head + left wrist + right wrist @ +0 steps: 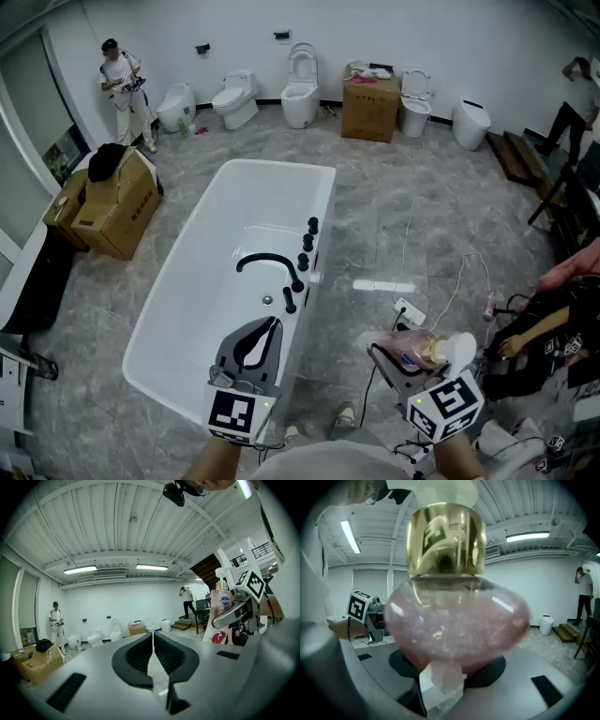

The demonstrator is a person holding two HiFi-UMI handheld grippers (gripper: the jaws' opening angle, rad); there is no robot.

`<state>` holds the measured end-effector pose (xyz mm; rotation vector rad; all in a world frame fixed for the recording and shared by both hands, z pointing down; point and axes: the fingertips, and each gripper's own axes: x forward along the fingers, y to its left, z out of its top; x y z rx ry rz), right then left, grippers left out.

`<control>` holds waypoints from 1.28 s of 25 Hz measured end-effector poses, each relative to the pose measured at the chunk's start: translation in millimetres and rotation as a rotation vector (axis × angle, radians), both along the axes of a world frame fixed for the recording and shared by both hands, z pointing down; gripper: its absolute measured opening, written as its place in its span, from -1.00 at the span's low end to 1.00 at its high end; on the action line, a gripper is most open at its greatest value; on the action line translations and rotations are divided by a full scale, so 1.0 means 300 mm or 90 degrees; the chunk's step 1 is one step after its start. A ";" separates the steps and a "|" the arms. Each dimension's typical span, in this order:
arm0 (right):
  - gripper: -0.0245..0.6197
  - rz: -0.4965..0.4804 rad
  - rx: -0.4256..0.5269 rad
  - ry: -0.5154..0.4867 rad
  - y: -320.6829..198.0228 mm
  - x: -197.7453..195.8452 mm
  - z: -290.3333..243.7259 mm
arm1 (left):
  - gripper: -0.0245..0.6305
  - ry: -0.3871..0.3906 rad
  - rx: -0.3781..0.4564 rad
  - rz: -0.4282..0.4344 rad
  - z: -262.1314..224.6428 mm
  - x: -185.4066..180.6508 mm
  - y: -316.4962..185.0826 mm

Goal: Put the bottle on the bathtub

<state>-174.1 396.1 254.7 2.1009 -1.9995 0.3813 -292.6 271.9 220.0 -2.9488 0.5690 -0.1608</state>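
The white bathtub [178,291] stands lengthwise in the middle of the head view, with a black faucet [269,263] and black knobs on its right rim. My right gripper [398,354] is to the right of the tub over the floor, shut on a pink bottle [422,350] with a gold collar and a white pump top. In the right gripper view the bottle [457,620] fills the frame between the jaws of the right gripper [447,667]. The left gripper view shows that bottle [220,616] at its right. My left gripper [265,330] hangs over the tub's near end, shut and empty [152,648].
Cardboard boxes [117,202] sit left of the tub. Several toilets [300,89] and a box [370,103] line the far wall, where a person [122,84] stands. A power strip [409,310] and cables lie on the floor at right, near another person's hand [567,272].
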 end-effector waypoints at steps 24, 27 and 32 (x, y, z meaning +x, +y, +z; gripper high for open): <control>-0.16 -0.024 -0.021 0.008 0.072 0.311 0.032 | -0.84 -0.056 0.030 -0.002 0.070 0.270 0.094; -0.16 -0.033 -0.023 0.009 0.075 0.344 0.041 | -0.84 -0.064 0.025 -0.002 0.093 0.304 0.106; -0.16 -0.034 -0.023 0.008 0.048 0.398 0.072 | -0.84 -0.064 0.027 -0.013 0.111 0.347 0.076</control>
